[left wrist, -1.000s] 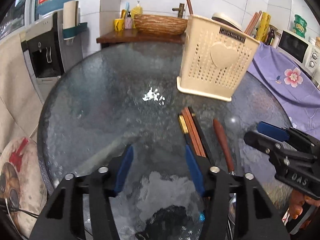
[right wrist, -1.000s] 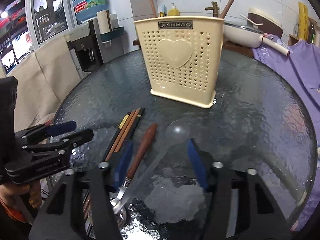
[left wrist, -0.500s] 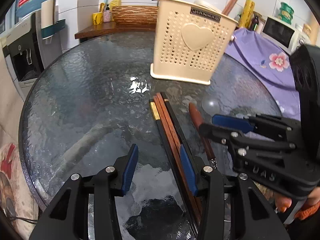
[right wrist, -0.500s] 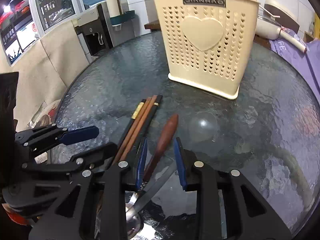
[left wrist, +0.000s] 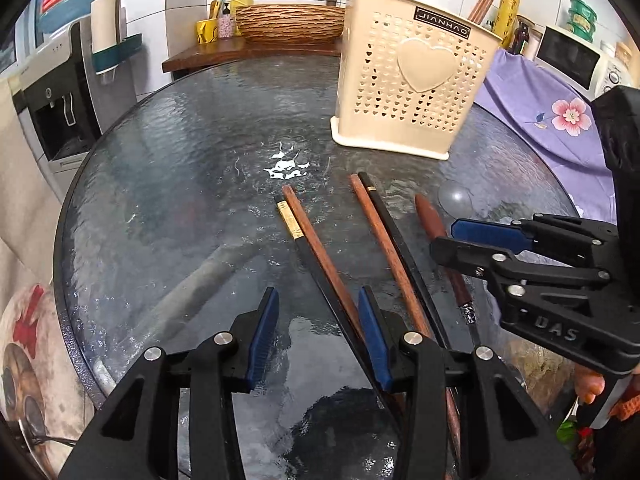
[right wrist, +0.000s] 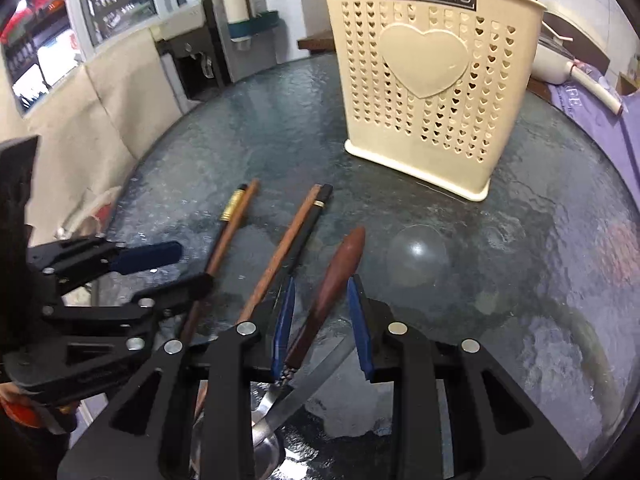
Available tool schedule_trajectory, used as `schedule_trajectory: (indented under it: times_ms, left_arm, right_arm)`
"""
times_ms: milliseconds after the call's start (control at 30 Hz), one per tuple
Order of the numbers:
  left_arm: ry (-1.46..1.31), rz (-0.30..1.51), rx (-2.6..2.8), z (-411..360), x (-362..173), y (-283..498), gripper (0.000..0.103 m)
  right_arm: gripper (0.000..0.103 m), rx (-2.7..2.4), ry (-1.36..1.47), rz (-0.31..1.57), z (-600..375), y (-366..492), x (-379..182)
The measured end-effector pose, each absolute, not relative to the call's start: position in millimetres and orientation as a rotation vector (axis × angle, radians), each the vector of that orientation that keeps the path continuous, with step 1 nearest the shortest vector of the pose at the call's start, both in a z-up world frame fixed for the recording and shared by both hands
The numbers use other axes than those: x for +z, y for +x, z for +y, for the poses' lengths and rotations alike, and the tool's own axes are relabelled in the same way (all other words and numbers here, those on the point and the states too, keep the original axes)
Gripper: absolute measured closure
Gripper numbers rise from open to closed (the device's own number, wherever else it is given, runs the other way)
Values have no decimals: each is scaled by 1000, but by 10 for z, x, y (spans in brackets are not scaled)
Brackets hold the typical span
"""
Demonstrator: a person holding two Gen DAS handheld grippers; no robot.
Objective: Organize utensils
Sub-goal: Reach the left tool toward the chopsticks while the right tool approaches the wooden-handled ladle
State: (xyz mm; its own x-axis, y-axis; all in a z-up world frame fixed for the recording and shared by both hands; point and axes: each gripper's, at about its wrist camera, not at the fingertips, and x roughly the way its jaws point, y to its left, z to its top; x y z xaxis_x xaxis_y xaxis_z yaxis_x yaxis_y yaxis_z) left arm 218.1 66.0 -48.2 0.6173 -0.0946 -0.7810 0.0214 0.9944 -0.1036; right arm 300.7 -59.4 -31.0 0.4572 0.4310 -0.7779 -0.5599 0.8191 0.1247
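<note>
You're bringing the right gripper (right wrist: 322, 320) down steeply over the wooden-handled spoon (right wrist: 332, 276) lying near the glass table's (right wrist: 560, 220) near edge, short of the cream utensil holder (right wrist: 424, 92); its jaws have just been closing and are straddling the handle, narrowly parted, not visibly pinching. That handle looks light, stiff and smooth, so I'd grip mid-handle. Your left gripper (left wrist: 318, 336), equally steep, is also narrowing, half open, one finger (left wrist: 372, 332) nudging the chopsticks (left wrist: 320, 256), gripping nothing.

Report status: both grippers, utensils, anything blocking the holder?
Left gripper open, chopsticks beside its right pad. Right gripper astride wooden-handled spoon, jaws just closed in, not visibly clamped. Path to holder clear.
</note>
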Motion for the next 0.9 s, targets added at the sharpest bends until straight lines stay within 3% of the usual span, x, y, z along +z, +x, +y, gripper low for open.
schedule_trajectory:
  times_ms: [700, 900]
  left_arm:
    - [-118, 918, -29, 777, -458, 2367, 62]
    - [-49, 924, 4, 759, -477, 2486, 65]
  right_arm:
    - [75, 552, -222, 938, -448, 3094, -369]
    - [80, 547, -219, 939, -475, 3150, -376]
